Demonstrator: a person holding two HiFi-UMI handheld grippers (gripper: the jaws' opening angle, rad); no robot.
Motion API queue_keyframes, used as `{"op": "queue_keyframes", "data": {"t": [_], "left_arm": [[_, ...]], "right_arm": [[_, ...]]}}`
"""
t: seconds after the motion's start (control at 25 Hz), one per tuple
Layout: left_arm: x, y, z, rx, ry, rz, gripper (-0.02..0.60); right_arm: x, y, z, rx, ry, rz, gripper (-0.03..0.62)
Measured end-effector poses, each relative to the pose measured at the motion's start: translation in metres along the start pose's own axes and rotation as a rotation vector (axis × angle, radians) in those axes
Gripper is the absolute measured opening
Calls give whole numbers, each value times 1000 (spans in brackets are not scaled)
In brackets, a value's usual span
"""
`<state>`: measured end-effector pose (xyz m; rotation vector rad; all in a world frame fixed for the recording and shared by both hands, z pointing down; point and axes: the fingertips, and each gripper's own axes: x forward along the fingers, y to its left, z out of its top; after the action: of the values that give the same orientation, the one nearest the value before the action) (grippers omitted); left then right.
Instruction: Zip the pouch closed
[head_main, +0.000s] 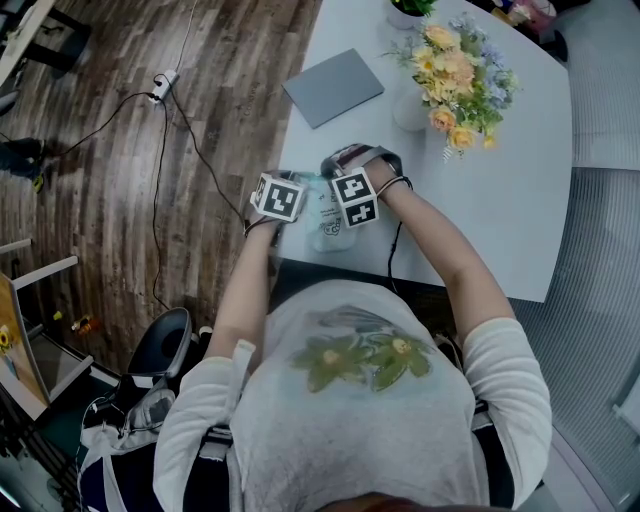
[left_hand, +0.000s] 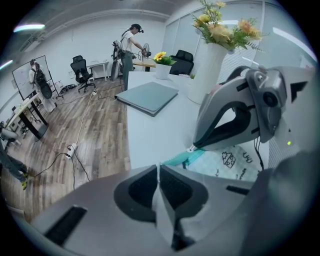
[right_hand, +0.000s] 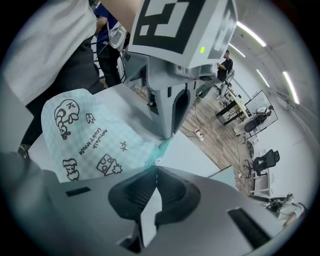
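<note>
Pinching the pouch (right_hand: 85, 140) by its corner, left tongs (left_hand: 158, 166) anchor; right tongs (right_hand: 156, 168), clamped on the zip pull (left_hand: 192, 148), should draw along it.

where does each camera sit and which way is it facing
Left gripper view: rides the left gripper, looks along its shut jaws over the table to a laptop; right gripper at right.
Right gripper view: rides the right gripper, looks along its shut jaws at the pouch and the left gripper; the person's shirt top left.
Head view: on the head, looks steeply down; shows torso, both arms, both grippers.
Shared: both gripper views show the pouch and the other gripper.
</note>
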<state>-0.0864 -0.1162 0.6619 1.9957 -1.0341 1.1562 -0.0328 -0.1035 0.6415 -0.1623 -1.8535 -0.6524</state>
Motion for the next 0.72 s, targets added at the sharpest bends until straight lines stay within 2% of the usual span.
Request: {"op": "queue_keyframes", "data": {"t": [0.44, 0.72], "left_arm": [[3, -2, -1, -9, 6, -5, 23], [-3, 5, 3, 8, 1, 29, 23]], "right_arm": [[-2, 3, -3, -2, 6, -5, 18], [-4, 4, -5, 20, 6, -9, 18]]}}
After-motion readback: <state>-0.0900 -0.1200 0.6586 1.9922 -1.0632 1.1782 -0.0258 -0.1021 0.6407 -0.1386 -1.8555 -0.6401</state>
